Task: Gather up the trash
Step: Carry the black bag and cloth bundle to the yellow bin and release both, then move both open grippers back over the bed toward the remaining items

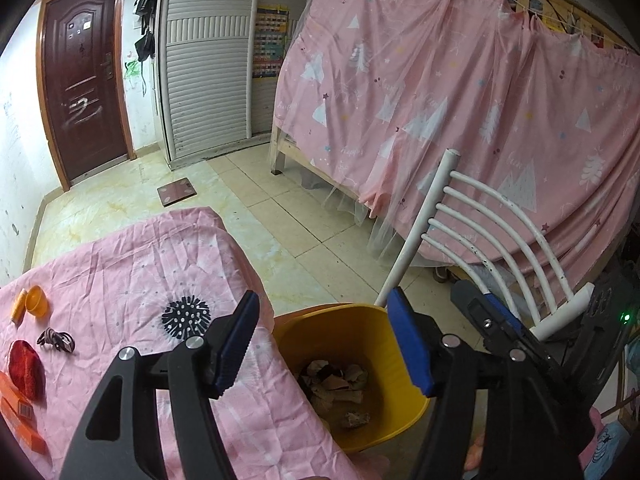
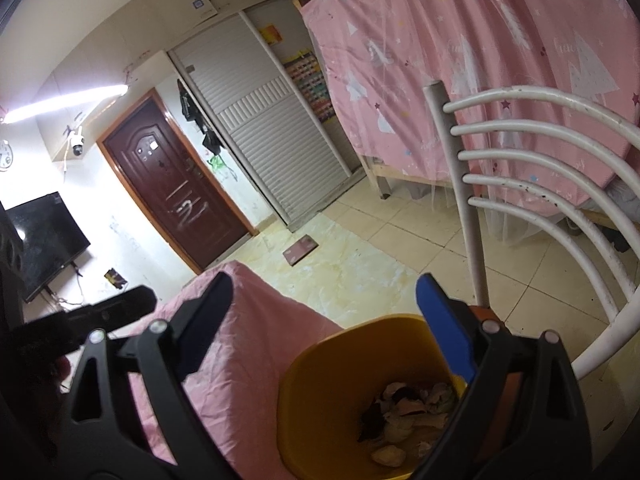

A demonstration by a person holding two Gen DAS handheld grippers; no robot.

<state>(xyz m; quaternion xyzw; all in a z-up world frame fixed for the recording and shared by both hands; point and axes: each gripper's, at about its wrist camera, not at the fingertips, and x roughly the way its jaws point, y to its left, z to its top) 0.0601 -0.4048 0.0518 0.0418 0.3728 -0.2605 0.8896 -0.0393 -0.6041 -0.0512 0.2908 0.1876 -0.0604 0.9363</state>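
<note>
A yellow bin point(image 1: 400, 416) stands on the floor beside the table and holds crumpled paper and scraps point(image 1: 340, 388). It also shows in the right wrist view point(image 2: 320, 392) with the scraps point(image 2: 404, 416) at its bottom. My left gripper point(image 1: 326, 344) is open and empty, held above the bin's near rim. My right gripper point(image 2: 324, 320) is open and empty, above the bin. The right gripper's body point(image 1: 500, 332) shows in the left wrist view, just right of the bin.
The table wears a pink cloth point(image 1: 132, 280). On it lie an orange cap point(image 1: 36, 300), a dark hair tie point(image 1: 56, 340), a red pouch point(image 1: 26, 368) and an orange box point(image 1: 20, 416). A white chair point(image 1: 480, 240) stands behind the bin. A scale point(image 1: 176, 194) lies on the floor.
</note>
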